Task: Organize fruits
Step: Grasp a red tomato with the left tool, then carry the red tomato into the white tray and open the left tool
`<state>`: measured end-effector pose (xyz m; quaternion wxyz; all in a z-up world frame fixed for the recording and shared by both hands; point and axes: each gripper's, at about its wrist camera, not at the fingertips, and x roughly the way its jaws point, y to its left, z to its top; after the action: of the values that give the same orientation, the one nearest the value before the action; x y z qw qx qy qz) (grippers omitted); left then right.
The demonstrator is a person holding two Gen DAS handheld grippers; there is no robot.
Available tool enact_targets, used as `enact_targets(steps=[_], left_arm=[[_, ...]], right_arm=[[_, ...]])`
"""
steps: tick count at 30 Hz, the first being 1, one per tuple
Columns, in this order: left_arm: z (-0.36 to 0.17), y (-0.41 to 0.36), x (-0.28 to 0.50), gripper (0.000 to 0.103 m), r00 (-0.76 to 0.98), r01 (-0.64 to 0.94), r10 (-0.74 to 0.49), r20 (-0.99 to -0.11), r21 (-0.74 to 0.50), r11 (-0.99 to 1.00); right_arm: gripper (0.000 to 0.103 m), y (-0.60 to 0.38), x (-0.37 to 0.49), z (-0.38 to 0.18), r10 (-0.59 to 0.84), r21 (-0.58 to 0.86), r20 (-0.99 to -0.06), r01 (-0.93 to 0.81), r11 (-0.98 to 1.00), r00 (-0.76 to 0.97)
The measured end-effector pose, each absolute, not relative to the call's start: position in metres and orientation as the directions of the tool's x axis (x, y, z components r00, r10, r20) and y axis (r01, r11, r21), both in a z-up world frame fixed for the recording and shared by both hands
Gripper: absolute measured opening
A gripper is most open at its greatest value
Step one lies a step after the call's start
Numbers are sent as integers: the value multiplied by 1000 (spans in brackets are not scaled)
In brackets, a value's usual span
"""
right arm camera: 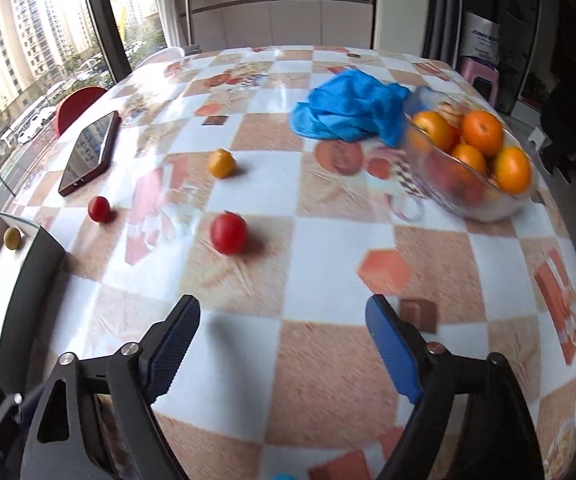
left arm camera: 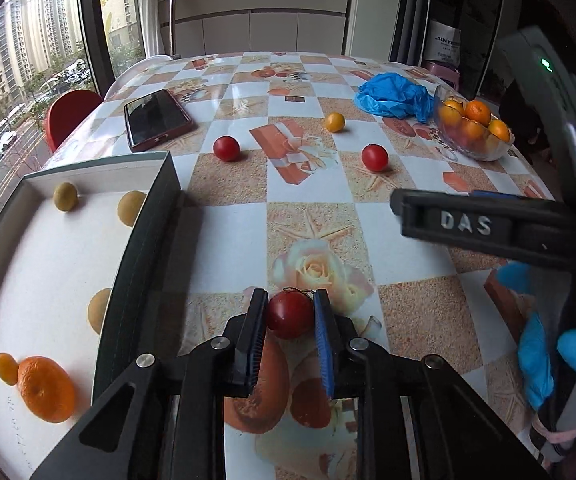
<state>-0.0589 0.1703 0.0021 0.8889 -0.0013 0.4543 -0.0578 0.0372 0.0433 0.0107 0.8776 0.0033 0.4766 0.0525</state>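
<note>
My left tongs [left arm camera: 290,316] are clamped on a red tomato [left arm camera: 290,317] above the desk [left arm camera: 232,248], just beside the box [left arm camera: 144,248] at its left edge. My right tongs [right arm camera: 282,344] stand wide apart. The glass bowl [right arm camera: 448,192] of oranges sits near the right edge.

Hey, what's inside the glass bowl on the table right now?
The glass bowl holds a pile of oranges, with something red showing through its wall lower down. What lies beneath the top fruit is covered, so I cannot count them all.
</note>
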Motion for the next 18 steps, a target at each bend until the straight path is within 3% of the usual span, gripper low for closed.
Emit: enact_targets(steps=[3, 7, 18], left_arm=[[2, 176, -60, 25, 580, 98, -112, -807, -67, 993], [1, 177, -59, 25, 581, 97, -120, -805, -77, 992], [9, 183, -64, 25, 577, 89, -157, -802, -130, 988]], right_arm=[[65, 60, 52, 10, 83, 26, -835, -111, 993, 544], [22, 72, 55, 11, 88, 2, -833, -156, 988, 547], [22, 60, 19, 38, 214, 133, -816, -187, 973, 537]])
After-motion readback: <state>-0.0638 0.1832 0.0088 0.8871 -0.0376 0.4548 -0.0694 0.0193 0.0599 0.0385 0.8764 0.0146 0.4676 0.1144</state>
